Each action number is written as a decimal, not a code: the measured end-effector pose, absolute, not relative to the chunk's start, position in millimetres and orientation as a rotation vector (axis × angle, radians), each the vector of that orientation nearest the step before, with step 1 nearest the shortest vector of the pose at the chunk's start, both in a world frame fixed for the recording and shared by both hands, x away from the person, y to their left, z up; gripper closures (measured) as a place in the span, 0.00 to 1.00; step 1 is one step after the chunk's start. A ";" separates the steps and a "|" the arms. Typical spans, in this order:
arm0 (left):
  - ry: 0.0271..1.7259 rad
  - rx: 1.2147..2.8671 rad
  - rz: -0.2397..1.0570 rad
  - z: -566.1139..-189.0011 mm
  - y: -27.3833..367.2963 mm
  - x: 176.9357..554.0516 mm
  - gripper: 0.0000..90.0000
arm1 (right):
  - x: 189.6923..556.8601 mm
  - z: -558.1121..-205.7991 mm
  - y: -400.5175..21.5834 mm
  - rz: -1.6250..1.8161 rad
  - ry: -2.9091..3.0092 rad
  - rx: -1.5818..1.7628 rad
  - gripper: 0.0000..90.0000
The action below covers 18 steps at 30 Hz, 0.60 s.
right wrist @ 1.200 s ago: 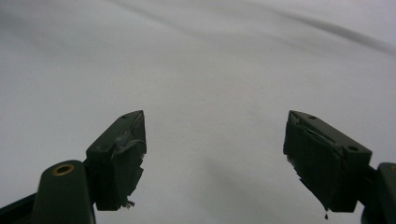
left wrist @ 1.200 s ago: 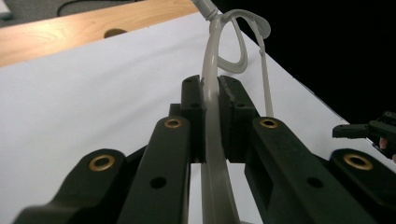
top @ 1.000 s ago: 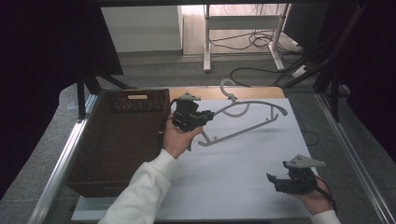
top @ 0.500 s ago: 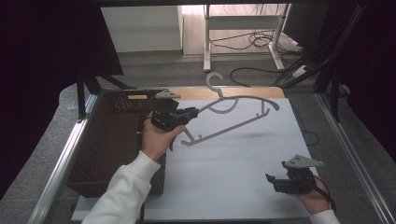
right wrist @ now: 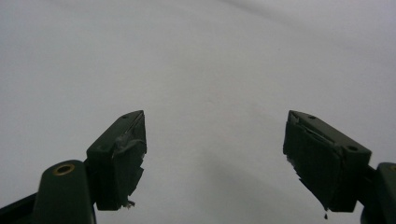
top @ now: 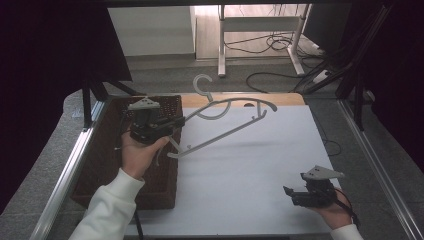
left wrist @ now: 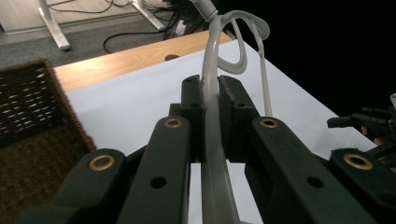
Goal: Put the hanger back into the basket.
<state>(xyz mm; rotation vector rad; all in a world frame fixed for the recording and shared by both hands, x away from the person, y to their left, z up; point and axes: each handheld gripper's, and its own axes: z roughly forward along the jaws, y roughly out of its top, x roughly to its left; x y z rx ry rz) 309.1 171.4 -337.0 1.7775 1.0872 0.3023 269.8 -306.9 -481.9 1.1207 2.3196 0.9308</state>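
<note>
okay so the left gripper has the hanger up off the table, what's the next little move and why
Probably carry it a bit further left and lower it. The left gripper is shut on the white hanger, which hangs tilted with most of its length over the white sheet, while the wicker basket sits just beneath the gripper.

Probably a lab: aluminium-framed table (top: 75,165), black curtains (top: 45,60), floor cables (top: 270,45), white desk legs (top: 221,50).

High view: set above the near edge, facing forward and down over the white sheet (top: 240,170) and basket (top: 105,160). Left gripper view: close along its jaws, facing the far right, sharing sheet (left wrist: 126,102) and basket (left wrist: 32,121). Right gripper view: very near, facing down at the sheet (right wrist: 201,60).
</note>
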 end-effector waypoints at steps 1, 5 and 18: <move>1.088 1.773 0.305 -336.6 175.5 307.2 0.91 | 270.0 -482.1 -306.9 0.929 2.320 1.120 0.25; 1.096 1.755 0.321 -334.9 190.9 298.6 0.91 | 270.0 -482.1 -306.7 0.929 2.319 1.122 0.25; 1.109 1.693 0.347 -337.0 236.1 272.5 0.91 | 271.1 -483.4 -304.8 0.924 2.321 1.122 0.25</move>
